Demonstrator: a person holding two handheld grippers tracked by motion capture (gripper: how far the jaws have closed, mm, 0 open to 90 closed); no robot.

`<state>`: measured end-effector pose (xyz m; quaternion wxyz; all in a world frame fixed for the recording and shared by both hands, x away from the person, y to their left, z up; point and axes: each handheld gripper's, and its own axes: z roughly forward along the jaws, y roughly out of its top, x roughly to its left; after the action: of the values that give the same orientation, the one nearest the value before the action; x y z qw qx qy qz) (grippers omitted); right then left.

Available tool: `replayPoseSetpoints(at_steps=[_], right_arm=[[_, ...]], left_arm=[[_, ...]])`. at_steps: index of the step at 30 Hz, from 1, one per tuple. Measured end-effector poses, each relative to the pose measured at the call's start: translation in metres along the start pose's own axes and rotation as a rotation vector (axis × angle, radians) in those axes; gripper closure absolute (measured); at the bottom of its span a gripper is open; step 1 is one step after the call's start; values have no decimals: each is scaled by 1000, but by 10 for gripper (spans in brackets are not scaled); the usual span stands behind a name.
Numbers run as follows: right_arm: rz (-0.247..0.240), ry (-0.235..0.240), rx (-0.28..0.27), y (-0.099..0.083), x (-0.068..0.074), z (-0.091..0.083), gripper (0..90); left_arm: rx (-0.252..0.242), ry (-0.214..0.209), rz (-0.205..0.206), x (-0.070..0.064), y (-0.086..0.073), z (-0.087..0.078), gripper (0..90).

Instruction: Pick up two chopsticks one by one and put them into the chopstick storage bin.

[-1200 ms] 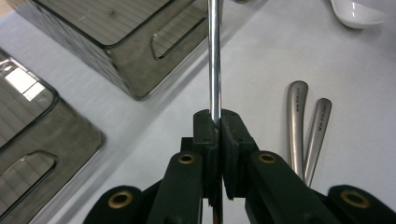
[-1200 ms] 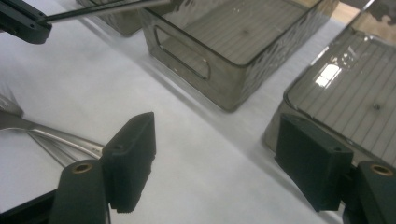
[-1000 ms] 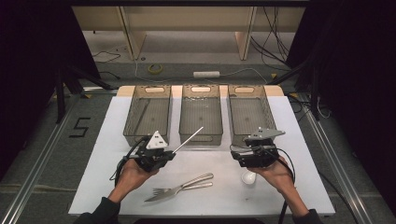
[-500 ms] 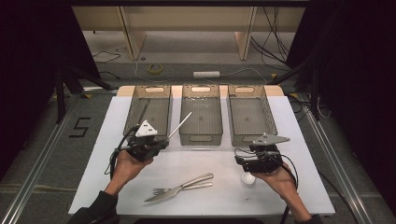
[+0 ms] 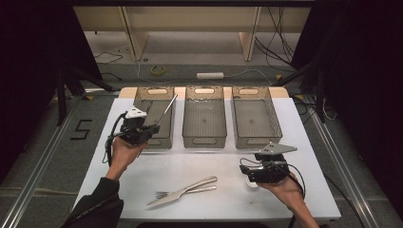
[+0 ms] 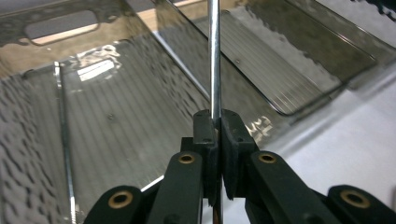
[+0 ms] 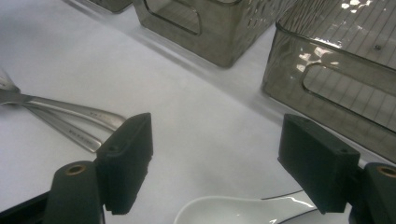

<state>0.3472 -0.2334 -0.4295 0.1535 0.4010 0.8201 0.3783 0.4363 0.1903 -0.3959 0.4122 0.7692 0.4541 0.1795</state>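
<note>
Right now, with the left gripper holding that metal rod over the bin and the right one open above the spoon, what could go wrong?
The left gripper pinches the thin metal chopstick near one end, so it might pivot or slip before clearing the left bin's wall. One chopstick already lies inside; a drop could bounce off it. The right gripper straddles the white spoon, whose glossy curved bowl may squirt out when the jaws close.

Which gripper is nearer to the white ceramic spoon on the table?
Right. The right gripper hangs open directly over the white ceramic spoon; the left gripper, clamping a thin metal chopstick, is across the table at the left bin.
</note>
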Motion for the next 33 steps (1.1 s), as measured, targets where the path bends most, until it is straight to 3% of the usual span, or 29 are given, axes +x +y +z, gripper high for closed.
replayPoseSetpoints(at_steps=[21,33], right_arm=[[-10,25,6,-6,5,-1,268],[-18,33,10,-7,6,-1,268]], left_arm=[[18,82,-96,40,34,33,854],[38,139,-144,64,39,39,854]])
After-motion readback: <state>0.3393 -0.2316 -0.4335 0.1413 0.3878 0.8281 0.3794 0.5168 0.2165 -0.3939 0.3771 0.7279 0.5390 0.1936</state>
